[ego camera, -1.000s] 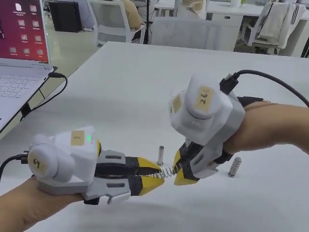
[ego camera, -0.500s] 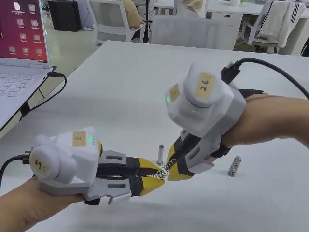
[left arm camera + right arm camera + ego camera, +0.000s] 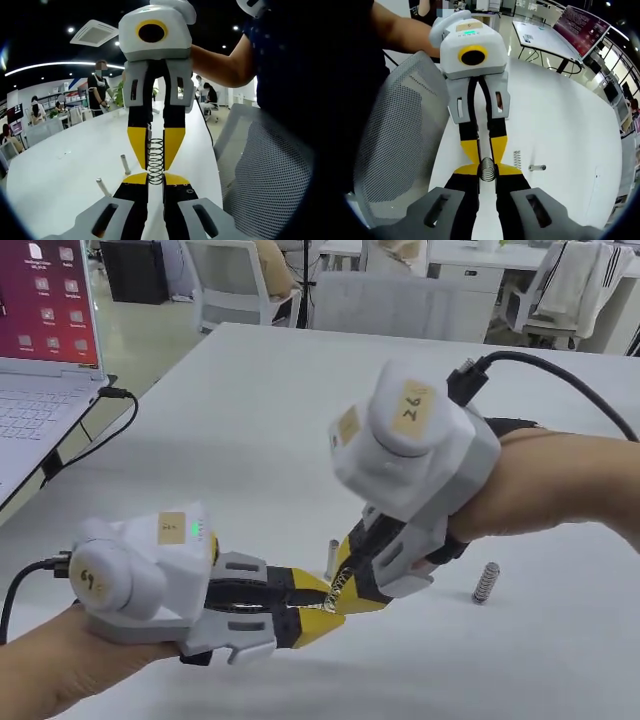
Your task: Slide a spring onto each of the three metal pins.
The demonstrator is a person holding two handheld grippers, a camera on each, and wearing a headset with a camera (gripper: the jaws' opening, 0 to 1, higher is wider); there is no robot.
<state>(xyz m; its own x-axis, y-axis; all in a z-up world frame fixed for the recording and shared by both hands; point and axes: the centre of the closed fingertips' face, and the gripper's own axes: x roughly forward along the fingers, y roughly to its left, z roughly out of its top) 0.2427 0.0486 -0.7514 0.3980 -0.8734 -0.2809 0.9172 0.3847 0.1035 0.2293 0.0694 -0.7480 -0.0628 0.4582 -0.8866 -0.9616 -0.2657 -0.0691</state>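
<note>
1. Clamping one end of a small coiled metal spring (image 3: 156,161), the left gripper (image 3: 156,179) has its yellow-tipped jaws pressed together on it.
2. The right gripper (image 3: 488,173) reaches in from the right, tilted downward, with its jaws closed on the other end of the same spring.
3. That spring is held between the two grippers, just above the white counter (image 3: 260,440).
4. A short silver metal pin (image 3: 333,558) stands upright just beyond the held spring. In the left gripper view, a second upright pin (image 3: 103,186) stands near it.
5. A loose second spring (image 3: 486,583) rests on the counter to the right, near the person's right forearm.
6. An open white laptop (image 3: 40,360) sits at the far left.
</note>
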